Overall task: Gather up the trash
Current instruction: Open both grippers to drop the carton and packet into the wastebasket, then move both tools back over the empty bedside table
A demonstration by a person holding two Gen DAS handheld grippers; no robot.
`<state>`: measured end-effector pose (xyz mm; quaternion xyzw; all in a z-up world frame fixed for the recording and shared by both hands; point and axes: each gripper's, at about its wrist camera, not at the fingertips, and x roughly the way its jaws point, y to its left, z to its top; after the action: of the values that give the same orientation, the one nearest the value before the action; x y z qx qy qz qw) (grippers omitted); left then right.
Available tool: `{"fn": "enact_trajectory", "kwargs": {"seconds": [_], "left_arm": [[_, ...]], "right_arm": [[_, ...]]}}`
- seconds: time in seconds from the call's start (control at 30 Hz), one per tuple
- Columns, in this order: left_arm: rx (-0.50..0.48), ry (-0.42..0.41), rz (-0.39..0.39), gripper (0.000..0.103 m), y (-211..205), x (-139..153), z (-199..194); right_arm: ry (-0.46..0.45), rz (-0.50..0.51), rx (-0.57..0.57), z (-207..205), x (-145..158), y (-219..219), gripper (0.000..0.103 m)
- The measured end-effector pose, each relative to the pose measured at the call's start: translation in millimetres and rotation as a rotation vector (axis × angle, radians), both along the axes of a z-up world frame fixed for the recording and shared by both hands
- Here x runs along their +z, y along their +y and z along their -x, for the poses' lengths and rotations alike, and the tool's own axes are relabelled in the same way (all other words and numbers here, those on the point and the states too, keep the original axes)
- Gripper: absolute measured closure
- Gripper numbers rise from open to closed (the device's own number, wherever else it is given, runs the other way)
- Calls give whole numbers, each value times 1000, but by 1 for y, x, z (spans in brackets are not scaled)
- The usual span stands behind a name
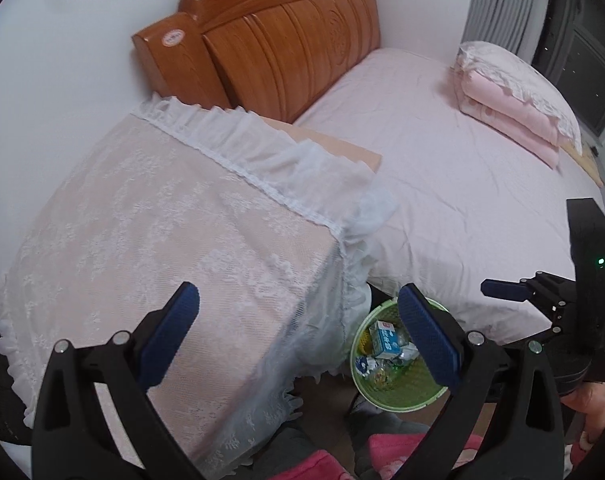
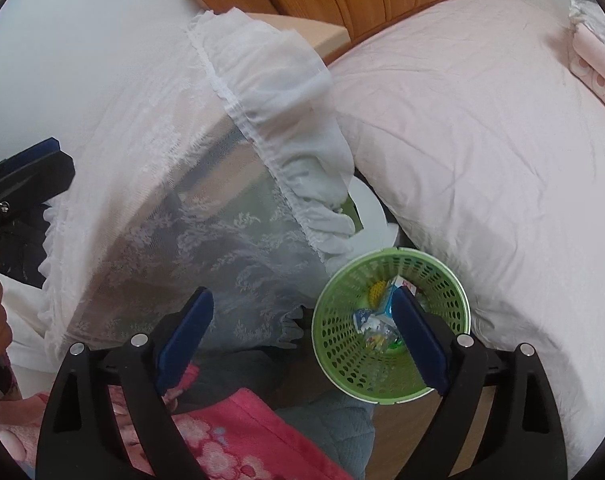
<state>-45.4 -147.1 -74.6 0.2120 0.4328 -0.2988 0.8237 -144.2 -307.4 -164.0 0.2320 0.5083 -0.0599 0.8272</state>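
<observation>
A green perforated trash basket (image 1: pixel 398 394) stands on the floor between the lace-covered nightstand and the bed. It holds several crumpled wrappers and a small blue and white carton (image 1: pixel 386 338). It also shows in the right wrist view (image 2: pixel 342 344), with the trash (image 2: pixel 376 324) inside. My left gripper (image 1: pixel 298 312) is open and empty above the nightstand's edge. My right gripper (image 2: pixel 302 308) is open and empty just above and left of the basket; it also shows in the left wrist view (image 1: pixel 514 292).
The nightstand under a white lace cover (image 1: pixel 162 232) is on the left. A bed with a pale pink sheet (image 1: pixel 462 184), a wooden headboard (image 1: pixel 278 40) and folded pink bedding (image 1: pixel 518 108) is on the right. The person's pink patterned clothes (image 2: pixel 230 436) are below.
</observation>
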Motion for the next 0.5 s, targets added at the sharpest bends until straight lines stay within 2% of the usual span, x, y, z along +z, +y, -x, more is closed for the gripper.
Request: {"fn": "enact_trajectory", "kwargs": {"seconds": [0.03, 0.1, 0.17, 0.3, 0.4, 0.5], "left_arm": [[30, -29, 12, 8, 8, 13, -7], [101, -96, 45, 8, 26, 42, -21], [182, -168, 81, 8, 47, 74, -35], [332, -276, 116, 8, 86, 127, -60], [438, -339, 127, 8, 113, 154, -72], [517, -376, 127, 8, 135, 167, -81]], "right_arm": [[-15, 16, 7, -5, 10, 1, 13], [-92, 58, 40, -33, 55, 13, 13], [-141, 78, 67, -49, 84, 21, 2], [-280, 151, 185, -94, 160, 55, 2], [-346, 169, 241, -113, 192, 75, 2], [-386, 174, 280, -125, 207, 92, 2]]}}
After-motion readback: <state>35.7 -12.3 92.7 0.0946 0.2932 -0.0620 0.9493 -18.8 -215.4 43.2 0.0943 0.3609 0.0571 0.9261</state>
